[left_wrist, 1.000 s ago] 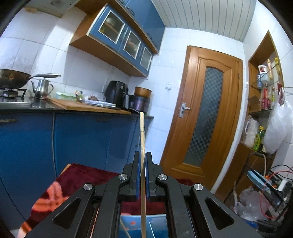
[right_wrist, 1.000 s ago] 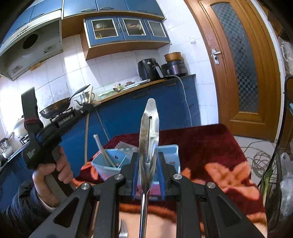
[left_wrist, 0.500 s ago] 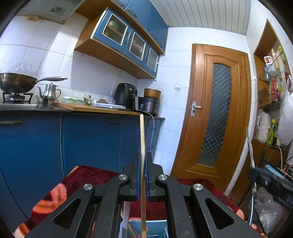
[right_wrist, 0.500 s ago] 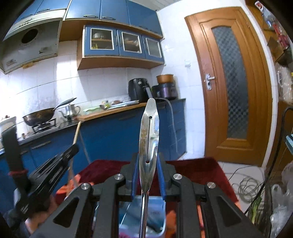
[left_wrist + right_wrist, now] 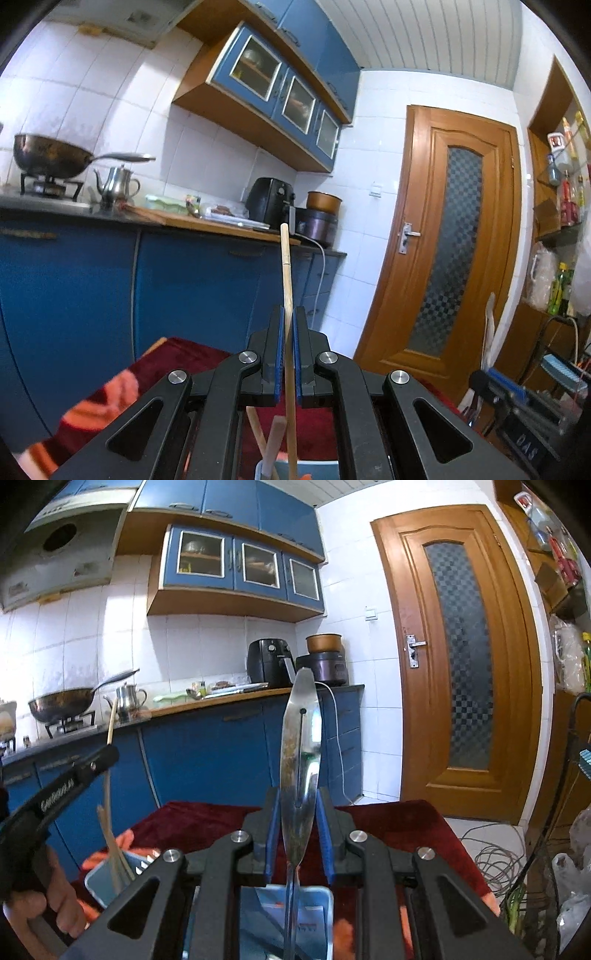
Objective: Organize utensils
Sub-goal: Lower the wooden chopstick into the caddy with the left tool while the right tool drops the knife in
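Note:
My left gripper (image 5: 287, 325) is shut on a long bamboo chopstick (image 5: 285, 280) that stands upright; its lower end reaches into a pale blue holder (image 5: 314, 469) where other wooden chopsticks (image 5: 271, 450) lean. My right gripper (image 5: 296, 805) is shut on a steel utensil (image 5: 300, 738) with a flat slotted end pointing up; its thin handle hangs over a blue compartment (image 5: 317, 904) below. The right wrist view also shows the left gripper (image 5: 55, 794) at the left, holding the chopstick (image 5: 110, 720) over the holder's left compartment (image 5: 110, 875).
The holder stands on a table with a dark red patterned cloth (image 5: 388, 823). Blue cabinets and a counter (image 5: 166, 221) with a wok, kettle and appliances lie behind. A wooden door (image 5: 454, 243) is to the right; cables and bags lie on the floor (image 5: 498, 853).
Both grippers have come lower over the blue holder. The chopstick's lower end now sits among the other chopsticks, and the steel utensil's handle hangs over its compartment.

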